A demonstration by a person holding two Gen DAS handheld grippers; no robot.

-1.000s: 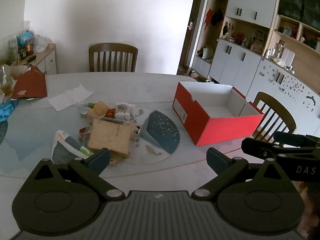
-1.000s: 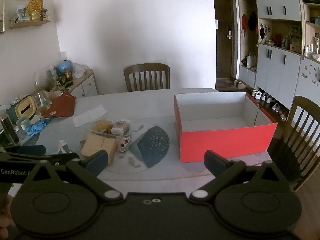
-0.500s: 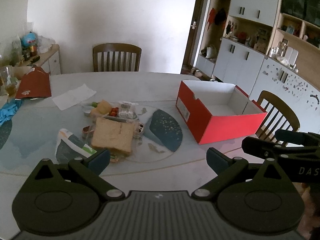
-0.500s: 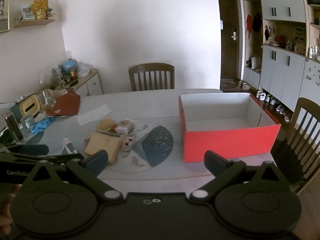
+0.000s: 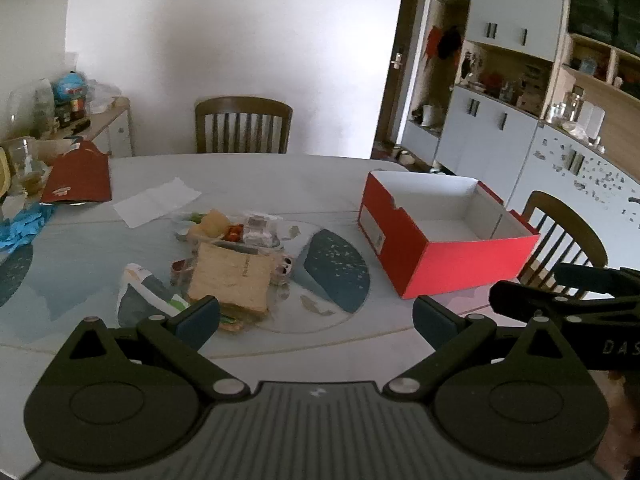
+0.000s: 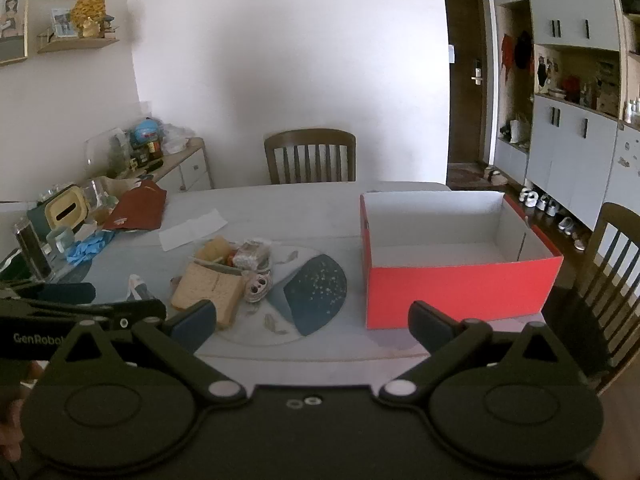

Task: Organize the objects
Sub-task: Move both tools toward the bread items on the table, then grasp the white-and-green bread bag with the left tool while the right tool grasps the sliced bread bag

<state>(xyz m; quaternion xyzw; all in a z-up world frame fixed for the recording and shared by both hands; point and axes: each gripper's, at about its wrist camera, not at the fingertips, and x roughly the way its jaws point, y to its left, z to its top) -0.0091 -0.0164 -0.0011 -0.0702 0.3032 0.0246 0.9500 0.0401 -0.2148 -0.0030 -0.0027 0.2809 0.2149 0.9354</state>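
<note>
black left tongs read "genrobo", right tongs "das"; both spread, empty.

"DAS" on right hand-held gripper, "GenRobo" on left hand-held gripper

This is a home dining room. A round counter fills the middle of the frame, with wooden slat-back chairs at the far side and the right edge. White cupboards with open shelves line the right wall, and shoes sit on the floor beneath them. A brown entrance door stands at upper right; a wall shelf with ornaments hangs at upper left.
</note>
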